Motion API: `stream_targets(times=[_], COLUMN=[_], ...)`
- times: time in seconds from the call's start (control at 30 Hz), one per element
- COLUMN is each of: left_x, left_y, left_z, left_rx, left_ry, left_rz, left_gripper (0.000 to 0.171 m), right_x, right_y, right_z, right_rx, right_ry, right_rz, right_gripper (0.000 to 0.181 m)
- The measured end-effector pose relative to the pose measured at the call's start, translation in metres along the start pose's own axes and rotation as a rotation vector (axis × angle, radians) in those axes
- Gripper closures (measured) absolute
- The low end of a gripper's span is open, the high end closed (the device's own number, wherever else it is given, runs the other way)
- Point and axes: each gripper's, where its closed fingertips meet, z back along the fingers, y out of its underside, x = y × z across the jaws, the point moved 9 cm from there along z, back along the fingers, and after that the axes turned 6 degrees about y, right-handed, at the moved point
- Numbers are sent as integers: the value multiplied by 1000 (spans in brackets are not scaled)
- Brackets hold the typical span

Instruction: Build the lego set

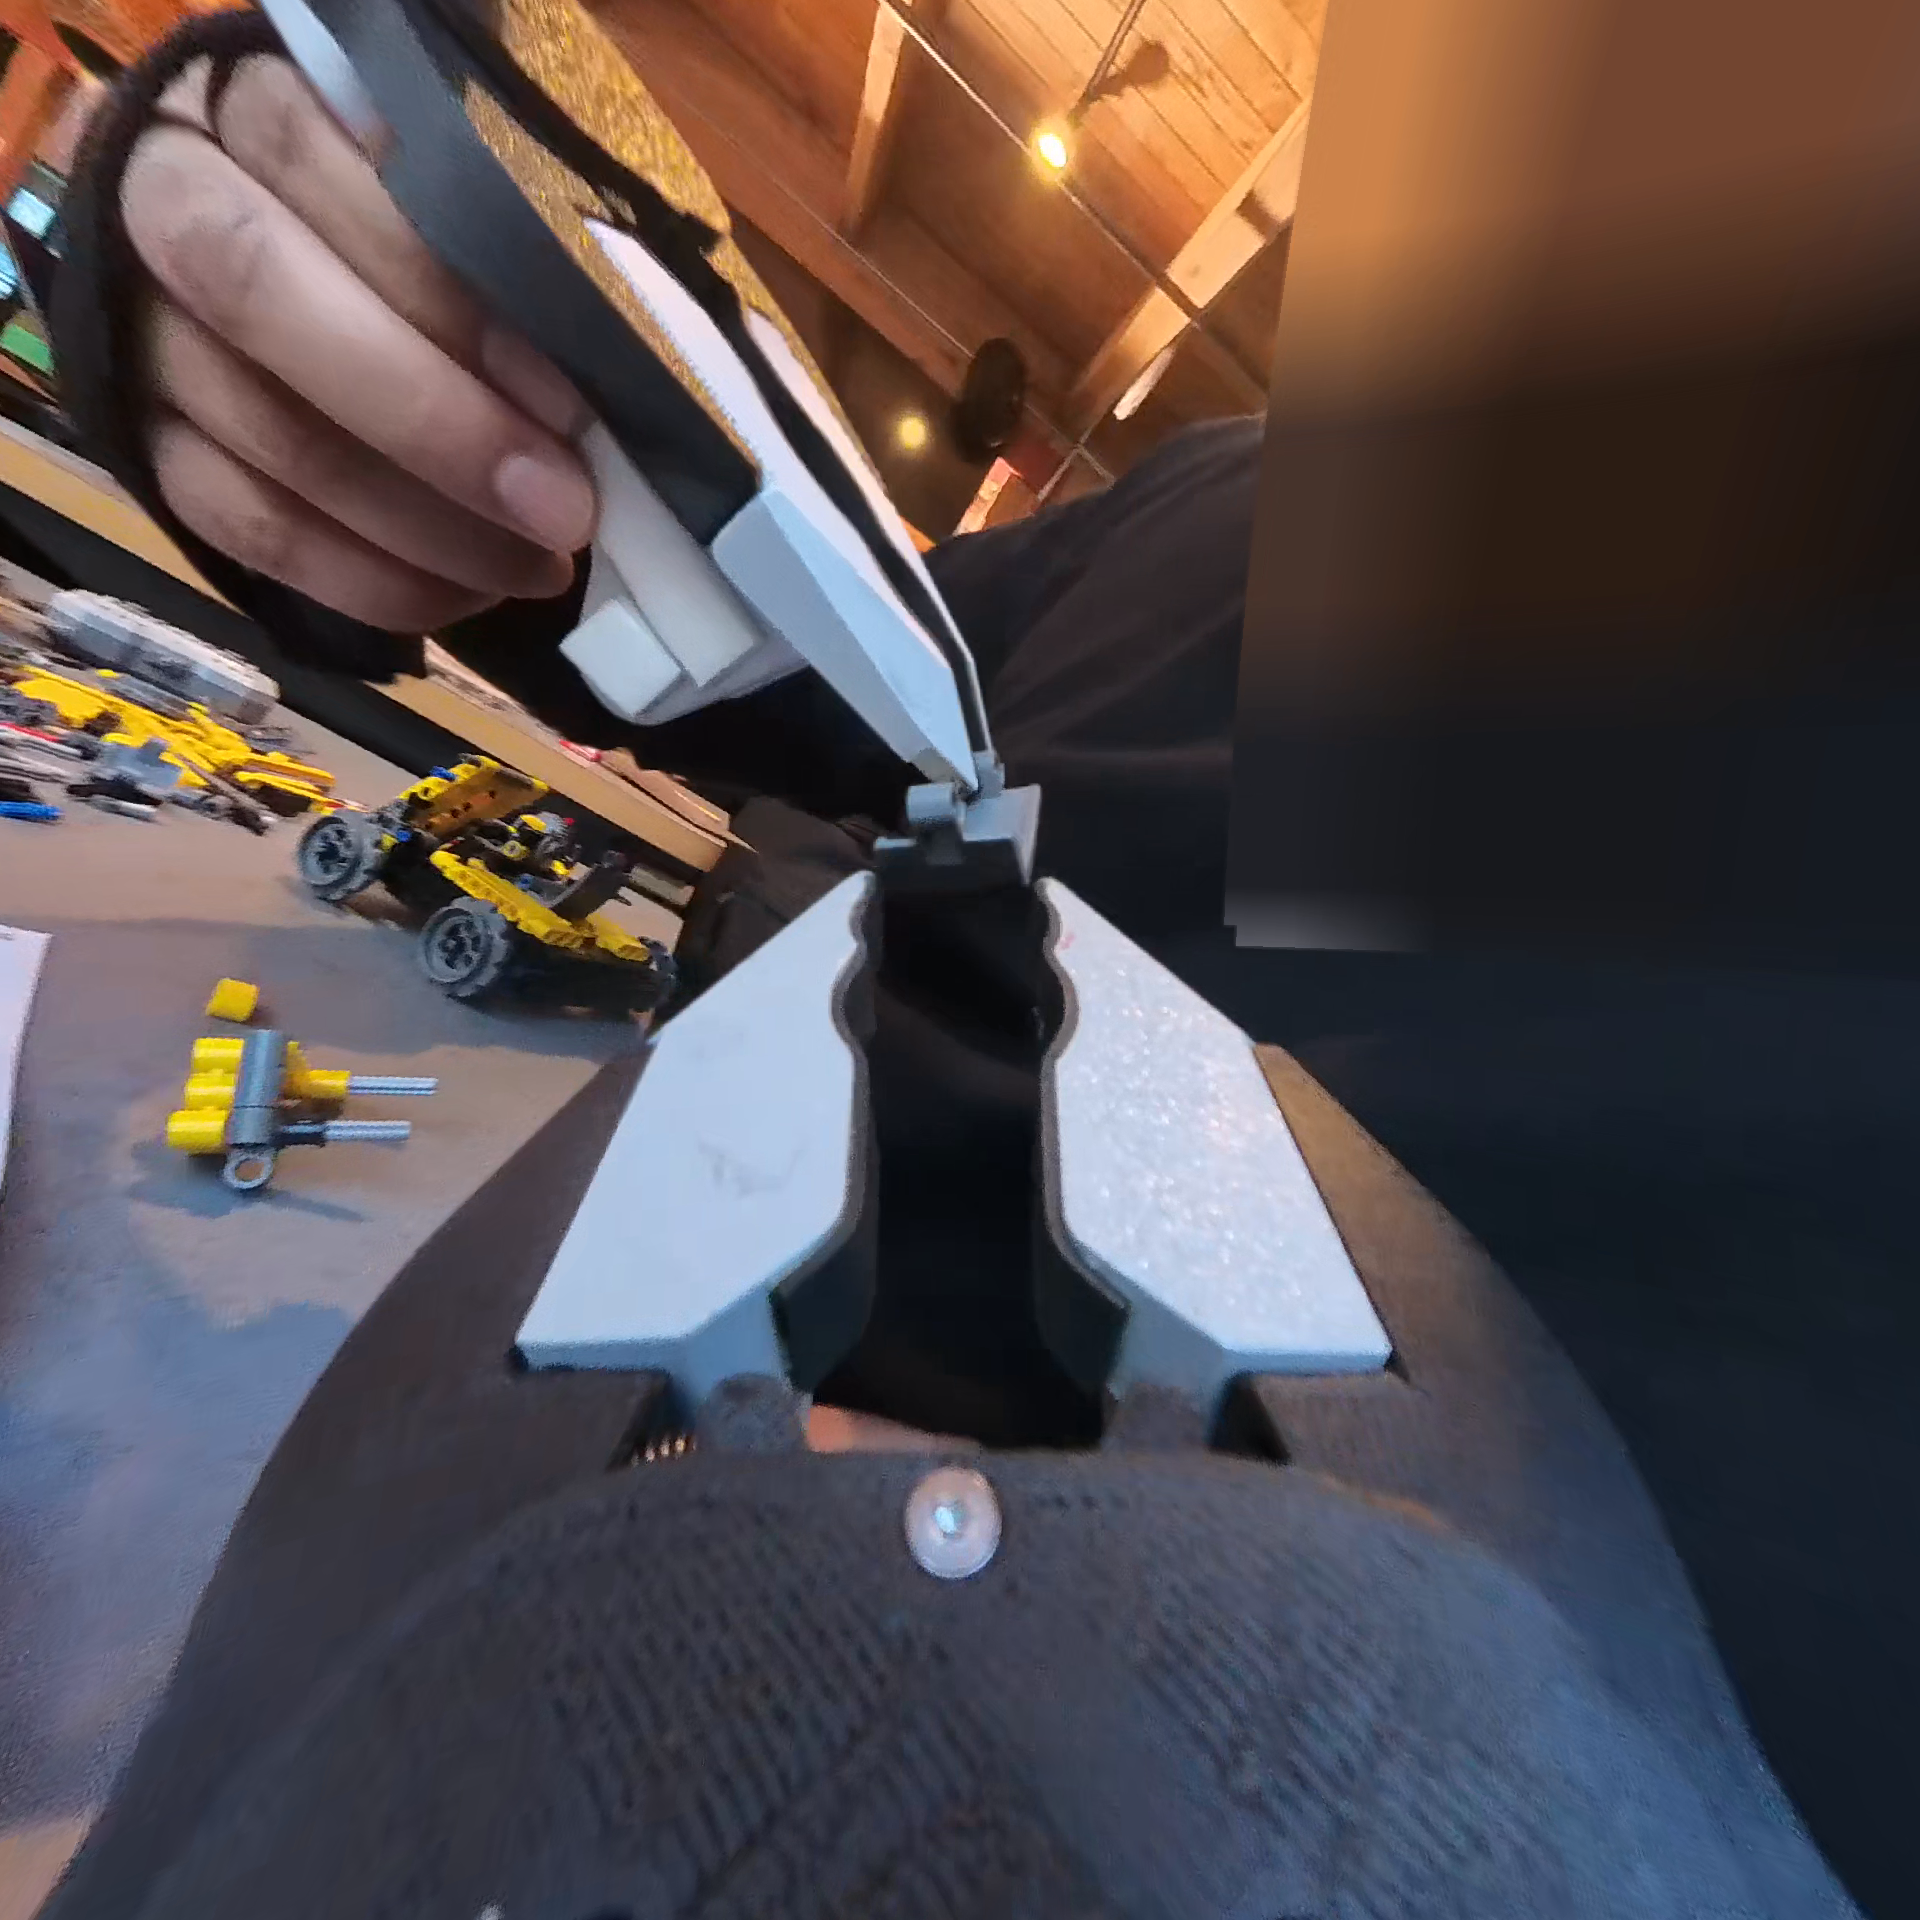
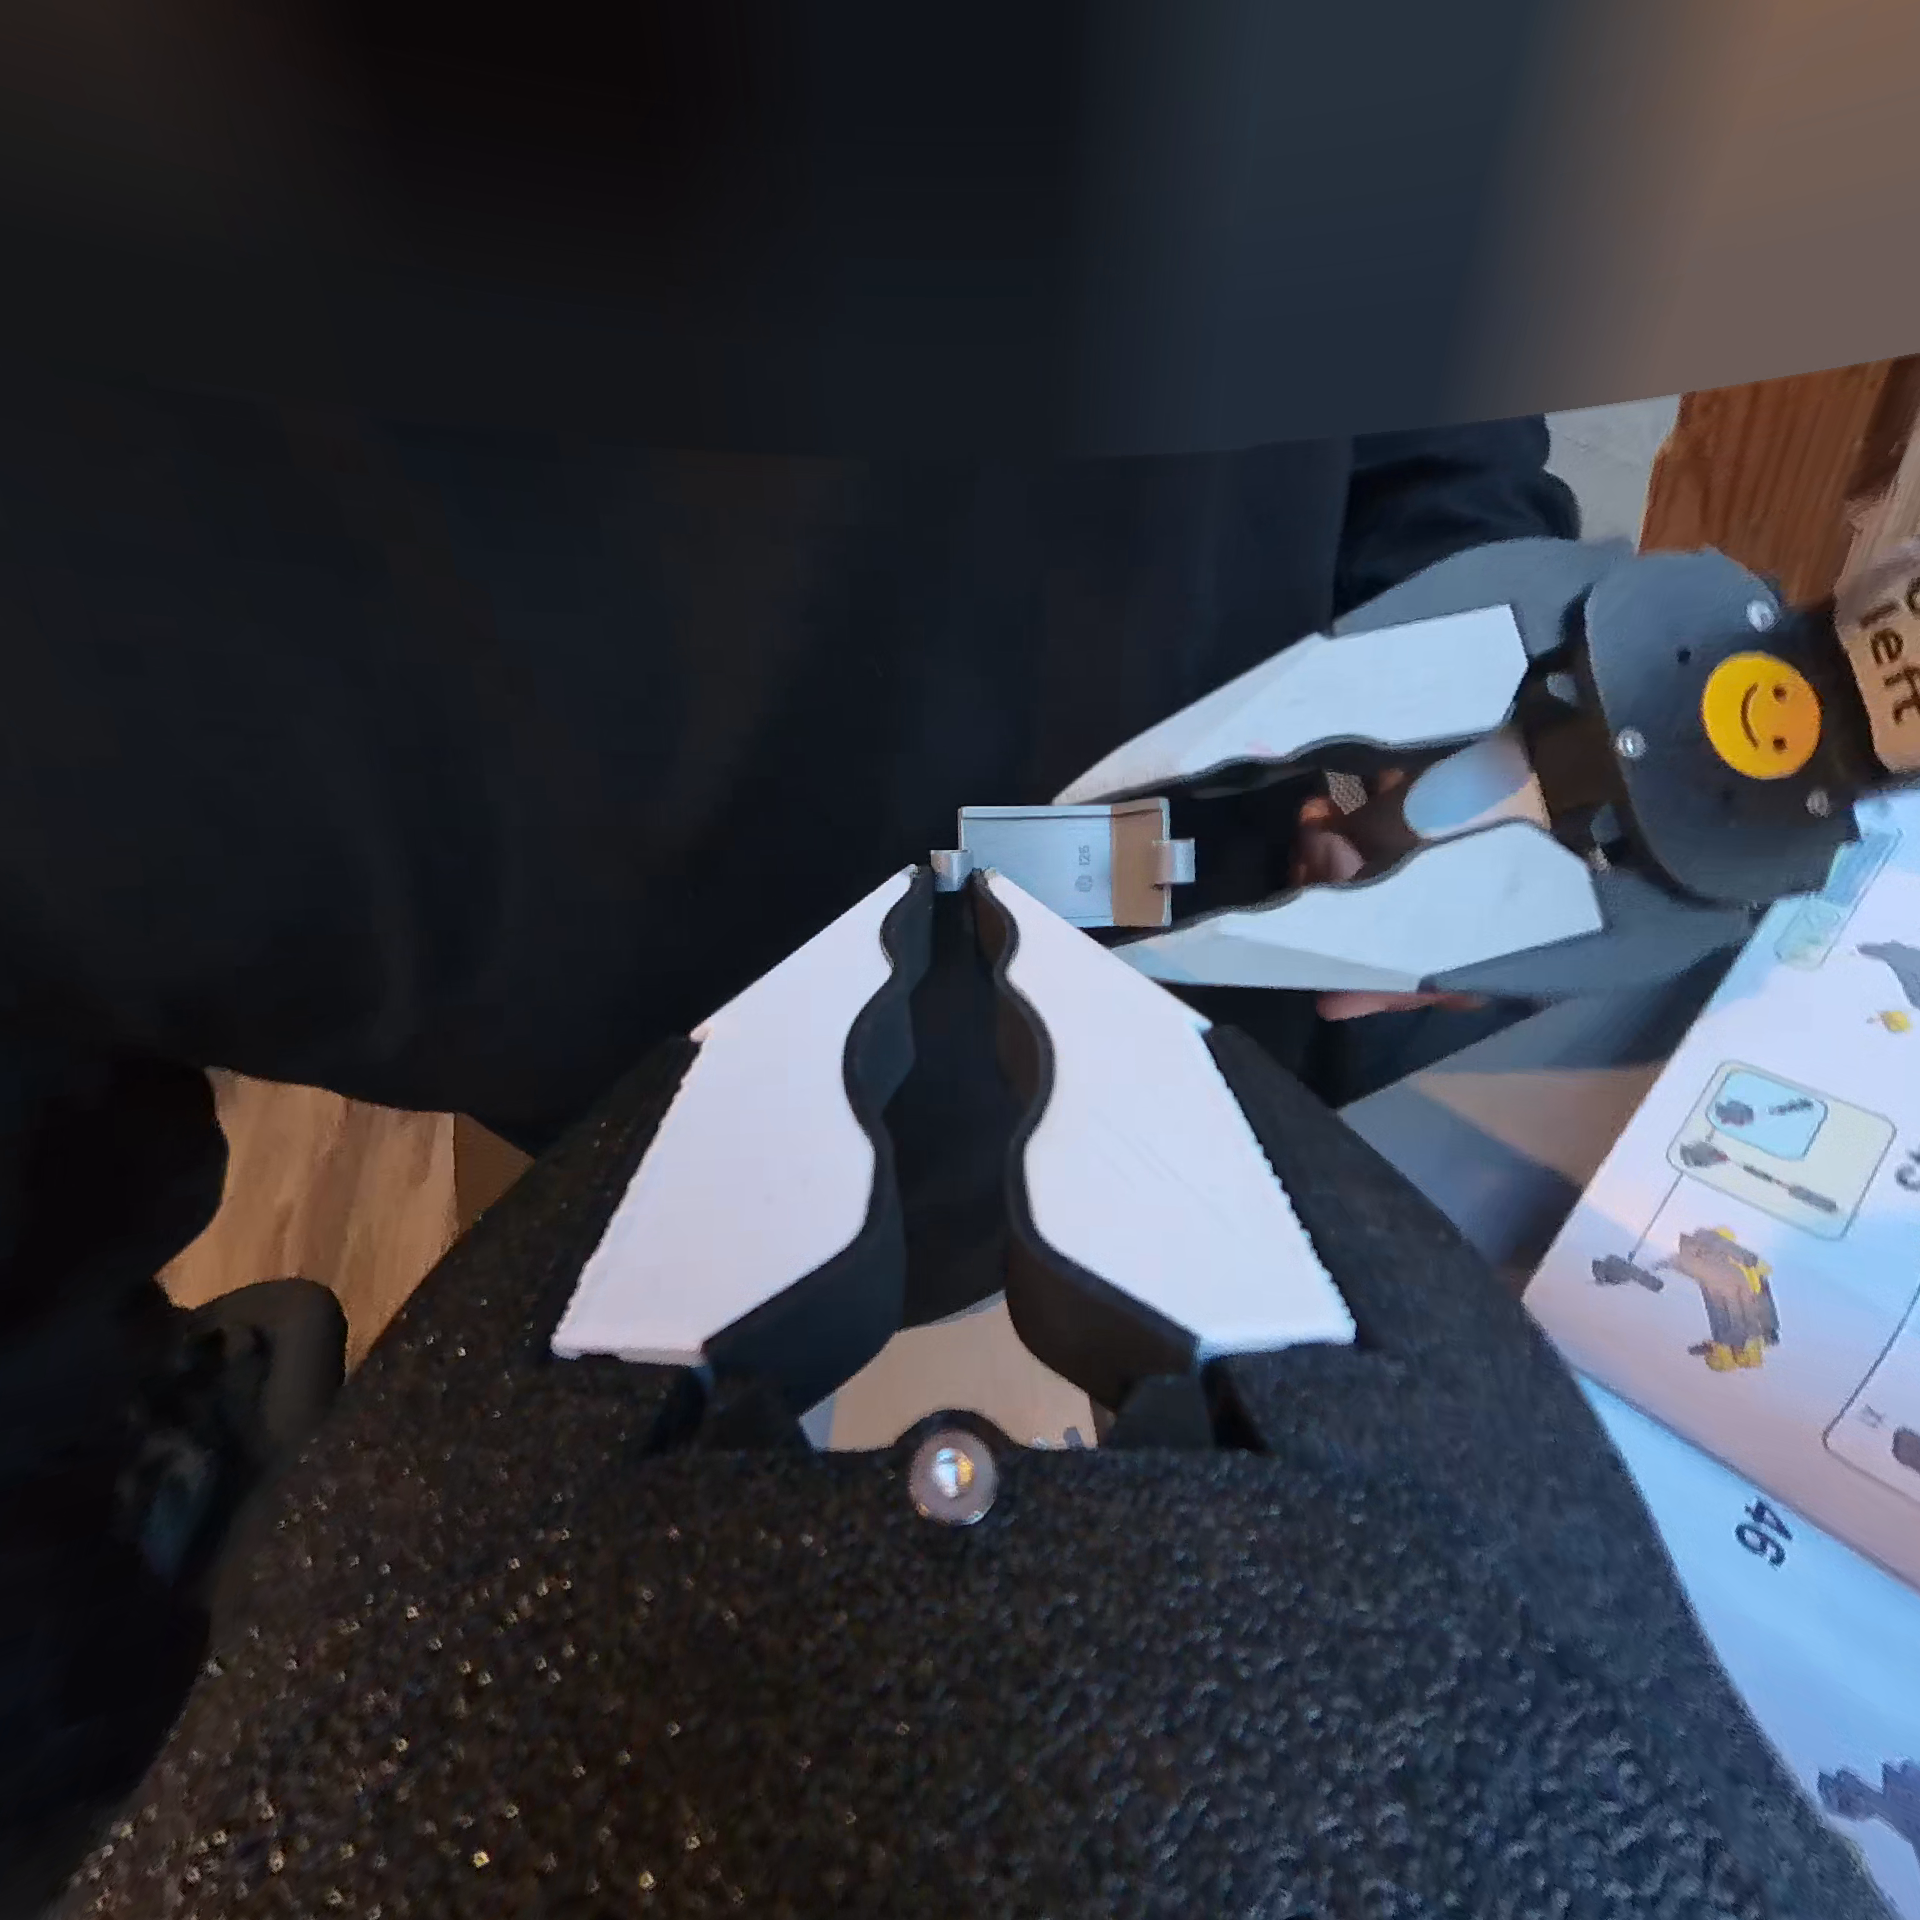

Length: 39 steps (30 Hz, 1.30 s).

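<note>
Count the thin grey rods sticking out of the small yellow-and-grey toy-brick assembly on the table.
2. Both project rightward, roughly parallel, from the small yellow-and-grey toy-brick assembly in the left wrist view: the upper rod and the lower rod. Others may be hidden behind it.

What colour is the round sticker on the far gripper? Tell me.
Yellow, with a smiley pattern: the round sticker on the left gripper, best in the right wrist view.

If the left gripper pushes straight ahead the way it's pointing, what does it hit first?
The left gripper already holds the grey panel piece at its tips. Directly past that sit the right gripper's fingertips, pinching the panel's small hinge clip; behind them, the person's dark clothing, depth unclear.
</note>
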Motion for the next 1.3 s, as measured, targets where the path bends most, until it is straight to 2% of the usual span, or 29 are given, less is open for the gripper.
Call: stream_targets(times=[0.23, 0.5, 0.6, 0.67, 0.77, 0.87, 1.0, 1.1, 1.13, 1.2, 1.3], left_x=[-3, -2, -5, -10, -21, -29, -39, -48, -51, -55, -55], left_y=[1, 2, 1, -3, -6, -1, 9, 4, 2, 2, 9], left_z=[-5, -8, -6, 0, 11, 23, 29, 59, 72, 96, 107], left_rx=[-31, -18, -30, -73, -94, -95, -55, 1, 0, -73, -229], left_ry=[93, 57, 1, -102, -380, -619, -821, -1103, -1169, -1245, -1204], left_rz=[43, 38, -15, -119, -342, -480, -653, -774, -763, -628, -428], left_gripper=[144, 147, 147, 147, 148, 147, 147, 147, 147, 147, 147], right_x=[2, 5, 6, 5, 0, 1, -10, -25, -31, -47, -77], right_y=[-5, -8, -7, -6, 1, 12, 20, 23, 23, 22, 15], right_z=[-6, -9, -7, 0, 16, 16, 6, -3, -5, -7, -12], right_rx=[35, 62, 74, 68, 13, -23, -100, -72, -50, -12, -17], right_ry=[-57, -70, -21, 74, 345, 538, 697, 727, 732, 756, 749], right_rz=[29, 46, 32, -21, -148, -236, -312, -350, -363, -387, -437], right_gripper=[175, 175, 175, 174, 166, 162, 163, 163, 163, 163, 163])
